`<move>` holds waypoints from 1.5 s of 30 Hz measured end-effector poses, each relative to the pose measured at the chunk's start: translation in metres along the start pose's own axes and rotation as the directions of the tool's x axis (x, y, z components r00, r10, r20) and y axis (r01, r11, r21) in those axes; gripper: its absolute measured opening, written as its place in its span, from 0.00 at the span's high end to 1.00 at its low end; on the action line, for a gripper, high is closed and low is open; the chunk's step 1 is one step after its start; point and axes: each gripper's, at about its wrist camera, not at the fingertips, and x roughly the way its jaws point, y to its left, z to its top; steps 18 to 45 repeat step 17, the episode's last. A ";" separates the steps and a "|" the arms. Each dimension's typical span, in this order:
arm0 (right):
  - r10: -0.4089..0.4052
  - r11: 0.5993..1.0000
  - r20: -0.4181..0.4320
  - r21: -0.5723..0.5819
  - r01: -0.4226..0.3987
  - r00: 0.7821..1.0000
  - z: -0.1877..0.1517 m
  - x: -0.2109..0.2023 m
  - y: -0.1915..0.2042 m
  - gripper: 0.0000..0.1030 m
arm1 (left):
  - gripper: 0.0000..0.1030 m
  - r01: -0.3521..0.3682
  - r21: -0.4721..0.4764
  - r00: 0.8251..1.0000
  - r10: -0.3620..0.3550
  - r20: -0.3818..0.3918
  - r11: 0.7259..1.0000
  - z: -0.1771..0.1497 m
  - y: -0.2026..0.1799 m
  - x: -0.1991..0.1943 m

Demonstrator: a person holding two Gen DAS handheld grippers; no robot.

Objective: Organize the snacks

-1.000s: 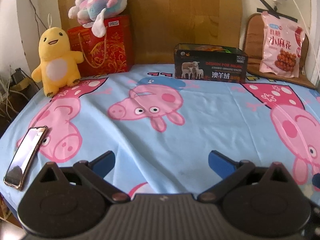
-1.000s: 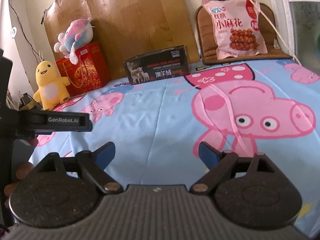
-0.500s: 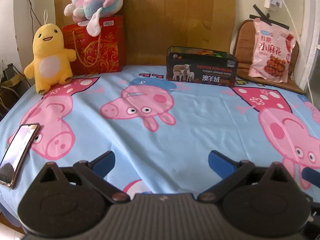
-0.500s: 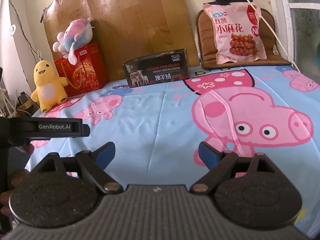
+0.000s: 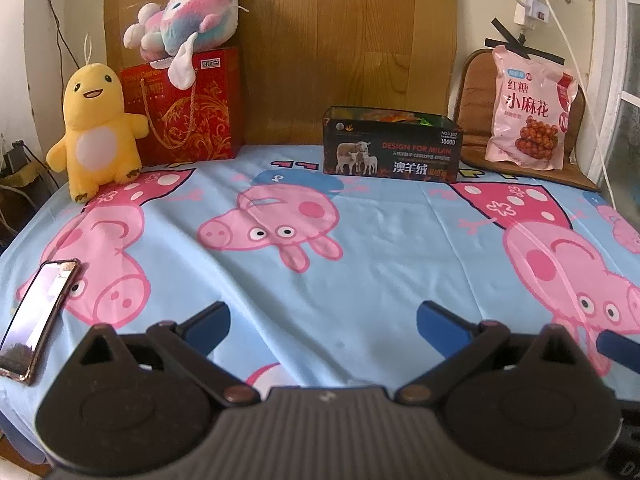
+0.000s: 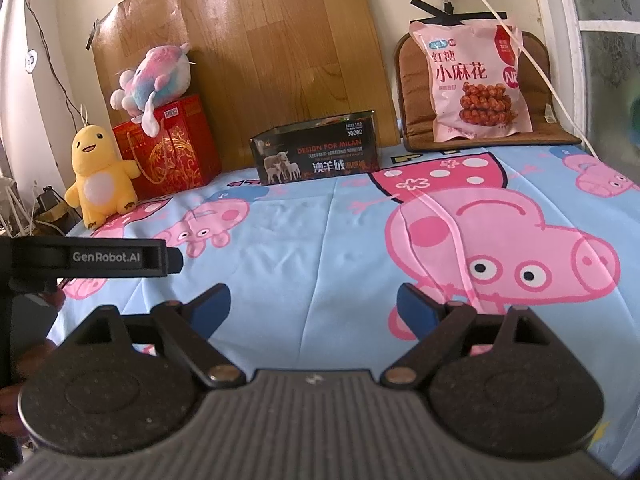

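Observation:
A black open-top box (image 5: 391,145) (image 6: 318,153) printed with sheep stands at the back of the table, and colourful packets show inside it in the left wrist view. A pink snack bag (image 5: 529,117) (image 6: 476,82) leans on a brown cushion (image 5: 472,120) (image 6: 412,80) at the back right. My left gripper (image 5: 323,319) is open above the near table edge with nothing between its blue fingers. My right gripper (image 6: 313,303) is open too and holds nothing. Both stay far in front of the box. The left gripper's body (image 6: 92,258) shows at the left of the right wrist view.
A pig-print blue cloth (image 5: 380,248) covers the table. A yellow plush duck (image 5: 94,136), a red gift bag (image 5: 188,108) and a pastel plush (image 5: 188,20) on top of it stand at the back left. A phone (image 5: 36,316) lies near the left edge. White cables (image 6: 532,52) hang at right.
Both grippers have pulled back and risen a little, so the scene looks farther away. Both stay open and nothing on the table has moved.

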 end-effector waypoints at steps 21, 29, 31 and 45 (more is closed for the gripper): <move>0.001 1.000 0.007 -0.013 -0.001 1.000 -0.003 -0.004 0.004 0.11 | 0.00 0.004 0.002 1.000 -0.004 0.006 1.000 -0.003 0.000 -0.005; 0.001 1.000 0.007 -0.013 -0.001 1.000 -0.003 -0.004 0.004 0.11 | 0.00 0.004 0.002 1.000 -0.004 0.006 1.000 -0.003 0.000 -0.005; 0.001 1.000 0.007 -0.013 -0.001 1.000 -0.003 -0.004 0.004 0.11 | 0.00 0.004 0.002 1.000 -0.004 0.006 1.000 -0.003 0.000 -0.005; 0.001 1.000 0.007 -0.013 -0.001 1.000 -0.003 -0.004 0.004 0.11 | 0.00 0.004 0.002 1.000 -0.004 0.006 1.000 -0.003 0.000 -0.005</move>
